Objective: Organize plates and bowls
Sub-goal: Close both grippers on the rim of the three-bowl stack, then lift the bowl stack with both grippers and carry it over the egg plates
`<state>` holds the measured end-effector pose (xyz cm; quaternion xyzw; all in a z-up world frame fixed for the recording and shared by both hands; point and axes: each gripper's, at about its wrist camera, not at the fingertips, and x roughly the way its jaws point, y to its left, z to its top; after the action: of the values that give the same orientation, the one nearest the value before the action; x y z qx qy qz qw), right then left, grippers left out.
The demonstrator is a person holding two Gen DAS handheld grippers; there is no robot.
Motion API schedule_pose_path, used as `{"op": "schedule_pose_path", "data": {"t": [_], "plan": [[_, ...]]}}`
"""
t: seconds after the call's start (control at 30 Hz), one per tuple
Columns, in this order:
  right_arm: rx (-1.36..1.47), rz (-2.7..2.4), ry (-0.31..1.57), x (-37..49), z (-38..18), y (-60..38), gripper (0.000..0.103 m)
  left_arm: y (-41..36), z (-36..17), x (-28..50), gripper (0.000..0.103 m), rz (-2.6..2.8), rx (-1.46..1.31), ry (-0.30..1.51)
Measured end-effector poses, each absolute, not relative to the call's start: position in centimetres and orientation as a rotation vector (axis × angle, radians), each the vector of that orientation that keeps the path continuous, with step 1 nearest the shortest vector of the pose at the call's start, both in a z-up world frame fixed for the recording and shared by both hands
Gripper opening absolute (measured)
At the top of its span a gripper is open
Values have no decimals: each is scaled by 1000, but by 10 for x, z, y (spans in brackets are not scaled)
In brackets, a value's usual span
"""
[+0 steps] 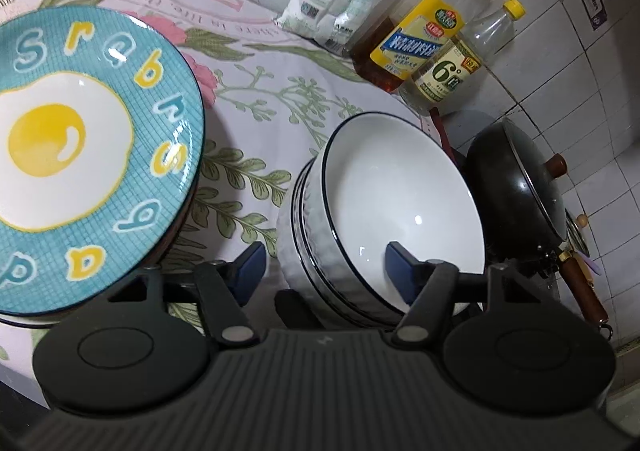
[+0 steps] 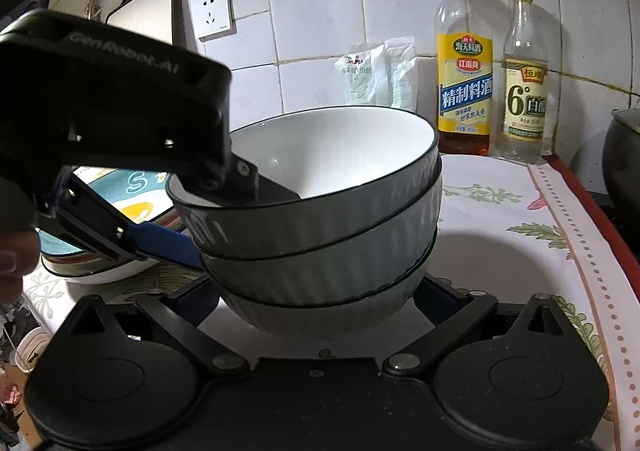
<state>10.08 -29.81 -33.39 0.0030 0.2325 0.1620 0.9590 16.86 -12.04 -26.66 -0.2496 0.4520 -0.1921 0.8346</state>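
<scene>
Bowls (image 2: pixel 320 211): three, stacked.

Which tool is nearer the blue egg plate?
Left. The left tool straddles the top bowl's rim right beside the egg plate; the right tool flanks the bowl stack's base, farther off.

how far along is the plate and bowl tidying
Mostly sorted, it seems. Done: the white ribbed bowls with dark rims sit nested in one stack, and the teal fried-egg plate tops a plate pile beside it. In hand: the left gripper straddles the top bowl's rim, one finger inside, pads not visibly pressing; the right gripper stands open around the stack's base. Left: placing or moving the stack.
</scene>
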Motion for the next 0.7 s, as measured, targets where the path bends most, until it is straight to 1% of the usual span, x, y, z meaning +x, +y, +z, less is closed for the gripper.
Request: {"op": "schedule_pose_path", "data": {"t": [0.07, 0.23, 0.43, 0.7], "plan": [[14, 342, 488, 106, -336, -299, 103, -124, -270, 170, 57, -404, -521, 965], [6, 349, 498, 112, -337, -295, 103, -128, -272, 172, 51, -382, -499, 949], [13, 353, 481, 107, -337, -295, 102, -127, -273, 172, 49, -378, -504, 942], [4, 349, 479, 106, -335, -295, 102, -127, -271, 169, 49, -381, -504, 947]]}}
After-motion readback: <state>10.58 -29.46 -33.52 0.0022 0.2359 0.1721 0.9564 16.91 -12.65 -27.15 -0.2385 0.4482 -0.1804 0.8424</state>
